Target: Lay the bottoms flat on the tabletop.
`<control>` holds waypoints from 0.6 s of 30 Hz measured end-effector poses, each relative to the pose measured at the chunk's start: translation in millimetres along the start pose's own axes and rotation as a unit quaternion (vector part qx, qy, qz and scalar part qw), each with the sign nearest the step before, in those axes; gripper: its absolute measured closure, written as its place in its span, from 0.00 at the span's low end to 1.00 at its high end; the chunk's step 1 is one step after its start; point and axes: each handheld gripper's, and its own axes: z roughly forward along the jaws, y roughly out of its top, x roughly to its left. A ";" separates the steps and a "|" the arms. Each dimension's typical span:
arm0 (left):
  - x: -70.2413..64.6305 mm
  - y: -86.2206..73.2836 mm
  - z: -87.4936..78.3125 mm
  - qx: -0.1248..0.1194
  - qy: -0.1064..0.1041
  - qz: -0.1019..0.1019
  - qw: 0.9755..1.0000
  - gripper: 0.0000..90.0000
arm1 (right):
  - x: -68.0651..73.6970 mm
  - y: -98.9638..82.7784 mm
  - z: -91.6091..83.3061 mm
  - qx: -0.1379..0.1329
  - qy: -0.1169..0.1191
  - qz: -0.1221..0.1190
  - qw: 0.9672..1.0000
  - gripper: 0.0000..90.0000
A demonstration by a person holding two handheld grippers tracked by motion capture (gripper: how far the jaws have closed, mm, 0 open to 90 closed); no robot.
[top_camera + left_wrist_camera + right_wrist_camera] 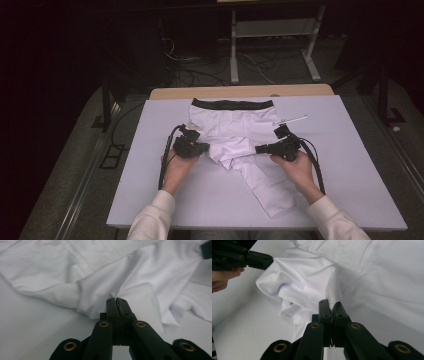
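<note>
In the high view, nearest the camera, two white sleeves come in from 6 o'clock, each hand carrying a gripper. The left gripper (204,148) sits at about 9 o'clock of the white shorts (235,137), the right gripper (260,149) at about 3 o'clock, both nipping the bunched middle of the cloth. The shorts lie on the pale bench (350,165), their black waistband (233,104) toward 12 o'clock and one leg running out toward 5 o'clock. A thin white stick (291,120) rests just beside the shorts at 2 o'clock.

In the left gripper view the left gripper (116,300) has its jaws pressed together, with a ridge of the shorts (95,277) caught at the tips, dead centre.

In the right gripper view the right gripper (331,304) has its jaws closed tight on a fold of the shorts (302,280); the left gripper (259,261) enters at 10 o'clock, its tips at the same bundle.

Risks, as I judge them: each bite takes little cloth at the very tips, so a quick pull could let the smooth fabric slip out. The layers are bunched, so a jaw may have more than one ply and drag the fold askew. The loose leg could trail and catch the bench edge.

No containers are on the bench.
</note>
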 end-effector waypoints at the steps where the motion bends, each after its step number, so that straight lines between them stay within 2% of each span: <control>1: 5.8 2.3 -0.3 0.001 0.002 -0.004 1.000 0.99 | -0.9 0.0 -1.2 -0.003 0.000 0.000 1.000 0.97; 4: 16.2 9.8 -1.3 0.005 0.009 -0.012 1.000 0.99 | -2.8 1.0 -5.4 -0.012 0.004 0.004 1.000 0.97; 7: 26.9 16.3 3.1 0.009 0.019 -0.019 1.000 0.99 | -5.3 1.1 -4.5 -0.008 0.003 0.006 1.000 0.97; 9: 31.0 16.0 8.9 0.011 0.015 -0.032 0.999 0.99 | -6.9 0.5 -2.2 -0.004 0.003 0.008 1.000 0.97; 14: 28.0 9.2 12.8 0.007 0.003 -0.041 0.999 0.99 | -7.2 -1.5 2.7 0.008 0.002 0.009 1.000 0.97; 18: 25.0 2.0 3.2 -0.017 -0.016 -0.065 0.998 0.98 | -7.4 -2.0 4.0 0.010 0.002 0.008 1.000 0.96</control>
